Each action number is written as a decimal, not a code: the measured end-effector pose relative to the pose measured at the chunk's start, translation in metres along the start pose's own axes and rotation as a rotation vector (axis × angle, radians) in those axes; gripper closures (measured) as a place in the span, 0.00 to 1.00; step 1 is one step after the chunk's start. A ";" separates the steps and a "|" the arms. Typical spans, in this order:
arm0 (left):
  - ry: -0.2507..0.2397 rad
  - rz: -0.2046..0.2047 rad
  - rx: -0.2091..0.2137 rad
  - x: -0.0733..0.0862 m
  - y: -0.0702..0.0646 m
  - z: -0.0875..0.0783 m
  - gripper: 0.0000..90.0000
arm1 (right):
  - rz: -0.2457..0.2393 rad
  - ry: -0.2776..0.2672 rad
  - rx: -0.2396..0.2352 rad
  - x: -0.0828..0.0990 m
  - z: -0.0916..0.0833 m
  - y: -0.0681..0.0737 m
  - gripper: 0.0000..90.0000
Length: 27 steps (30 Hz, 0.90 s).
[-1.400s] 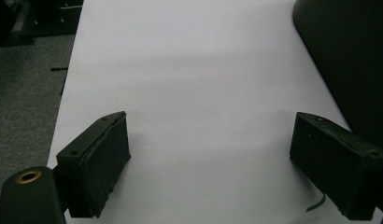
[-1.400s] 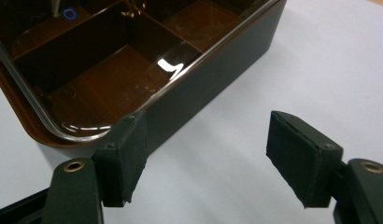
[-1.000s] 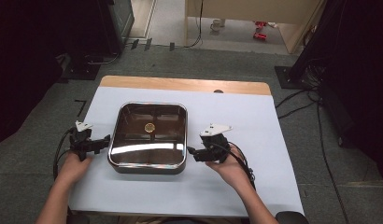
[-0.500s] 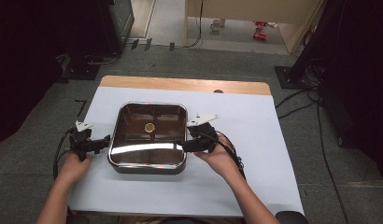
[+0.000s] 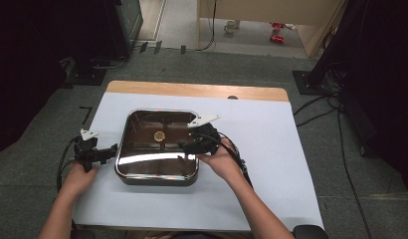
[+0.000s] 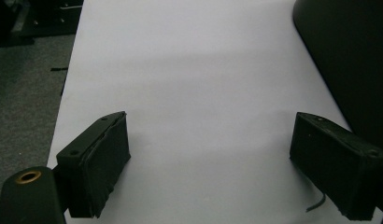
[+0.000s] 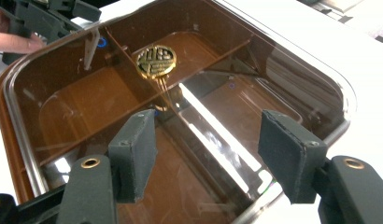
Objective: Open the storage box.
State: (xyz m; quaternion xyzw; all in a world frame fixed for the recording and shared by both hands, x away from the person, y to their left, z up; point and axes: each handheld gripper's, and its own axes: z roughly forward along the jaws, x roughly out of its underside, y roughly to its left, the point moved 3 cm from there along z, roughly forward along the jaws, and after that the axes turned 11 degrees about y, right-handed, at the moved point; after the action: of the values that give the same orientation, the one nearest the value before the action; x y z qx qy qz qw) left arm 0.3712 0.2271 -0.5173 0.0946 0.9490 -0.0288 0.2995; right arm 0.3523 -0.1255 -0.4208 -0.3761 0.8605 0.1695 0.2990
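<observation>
Hovering over the right-hand part of the brown box (image 5: 157, 147), the right gripper (image 5: 184, 146) is carrying its jaws parted with nothing between the pads; they have just been closing and are standing roughly half apart. Directly below and ahead of this claw, the clear lid (image 7: 189, 102) is spanning the box, and the gold knob (image 7: 155, 60) at the lid's centre is lying ahead and slightly to the left along the claw's line of sight, apart from both pads. No long axis is governing the approach, since the box is sitting nearly square with rounded corners; inner dividers are showing through the lid. Of the two hands, the right one is standing nearer to the knob. The left gripper (image 5: 112, 151) is waiting just beside the box's left wall, jaws wide apart over bare white table sheet (image 6: 194, 79), with the dark box wall at the right edge of its own view. Open table is lying to the right of the right claw and behind it, giving free room for withdrawing. The lid rim nearest the right claw is passing just under the right pad.
</observation>
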 end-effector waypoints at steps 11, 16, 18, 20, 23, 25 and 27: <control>0.000 0.000 0.000 0.000 0.000 0.000 0.13 | -0.025 0.010 -0.017 -0.019 0.030 0.015 0.43; 0.001 0.003 -0.002 0.000 0.000 0.000 0.13 | -0.043 0.011 -0.029 -0.027 0.041 0.023 0.44; 0.000 0.002 -0.001 0.000 0.000 0.000 0.13 | -0.047 0.018 -0.035 -0.031 0.047 0.026 0.44; -0.002 0.000 -0.001 0.000 0.000 0.000 0.13 | -0.052 0.022 -0.035 -0.033 0.051 0.029 0.44; -0.003 -0.001 -0.001 0.000 0.000 0.000 0.13 | -0.056 0.020 -0.039 -0.037 0.058 0.033 0.46; -0.001 0.003 -0.002 0.000 0.000 0.000 0.13 | -0.058 0.028 -0.036 -0.038 0.063 0.034 0.48; -0.001 0.003 -0.001 0.000 0.000 0.000 0.13 | -0.056 0.043 -0.031 -0.038 0.068 0.035 0.50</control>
State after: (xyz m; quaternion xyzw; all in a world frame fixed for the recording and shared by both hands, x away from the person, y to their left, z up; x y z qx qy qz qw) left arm 0.3714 0.2273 -0.5173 0.0957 0.9487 -0.0278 0.3001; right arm 0.3735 -0.0465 -0.4463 -0.4083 0.8531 0.1660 0.2791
